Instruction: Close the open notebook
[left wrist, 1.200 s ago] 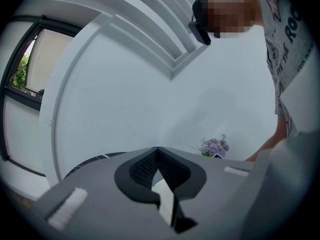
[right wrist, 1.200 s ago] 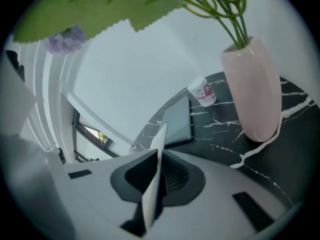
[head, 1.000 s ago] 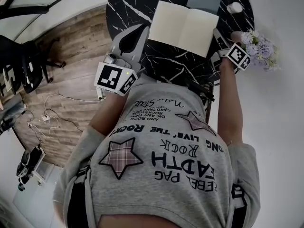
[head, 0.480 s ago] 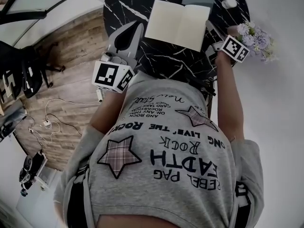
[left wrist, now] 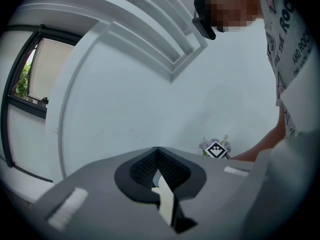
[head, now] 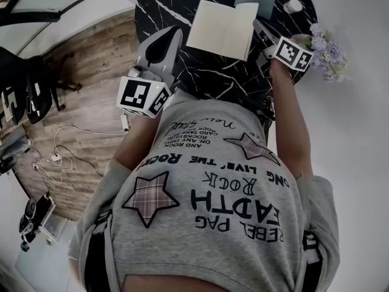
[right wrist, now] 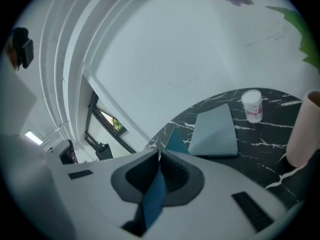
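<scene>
Right gripper (right wrist: 159,154) risen, notebook (head: 220,29) half folded, cream-paged

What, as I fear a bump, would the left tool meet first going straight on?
Probably the white wall; past the notebook page held in the left tool, the way looks free, though depth is unclear.
</scene>
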Demonstrator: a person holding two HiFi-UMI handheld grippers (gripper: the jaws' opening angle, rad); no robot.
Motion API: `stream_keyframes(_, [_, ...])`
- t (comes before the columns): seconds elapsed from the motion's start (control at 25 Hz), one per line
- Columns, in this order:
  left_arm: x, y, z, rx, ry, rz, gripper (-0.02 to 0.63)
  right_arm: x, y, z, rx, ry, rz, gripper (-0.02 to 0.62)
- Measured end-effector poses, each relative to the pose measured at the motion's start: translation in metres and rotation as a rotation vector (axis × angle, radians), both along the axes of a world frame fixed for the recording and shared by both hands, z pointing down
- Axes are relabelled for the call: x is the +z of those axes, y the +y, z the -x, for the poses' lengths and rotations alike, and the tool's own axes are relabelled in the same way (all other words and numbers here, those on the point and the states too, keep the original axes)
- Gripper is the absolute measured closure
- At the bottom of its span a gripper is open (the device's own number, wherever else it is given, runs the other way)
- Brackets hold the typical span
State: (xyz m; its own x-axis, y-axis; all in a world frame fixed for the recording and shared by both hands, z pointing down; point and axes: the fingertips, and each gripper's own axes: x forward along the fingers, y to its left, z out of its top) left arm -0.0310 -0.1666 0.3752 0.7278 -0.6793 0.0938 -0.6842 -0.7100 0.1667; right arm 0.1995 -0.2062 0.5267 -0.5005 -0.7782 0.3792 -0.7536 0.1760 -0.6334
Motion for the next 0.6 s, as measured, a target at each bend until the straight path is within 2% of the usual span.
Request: stream_keyframes(0.6, [-0.001, 0.008, 0.027, -0.074, 0.004, -0.003, 0.601, -0.005, -0.016, 0.033, -0.074, 0.019, -0.003, 0.571])
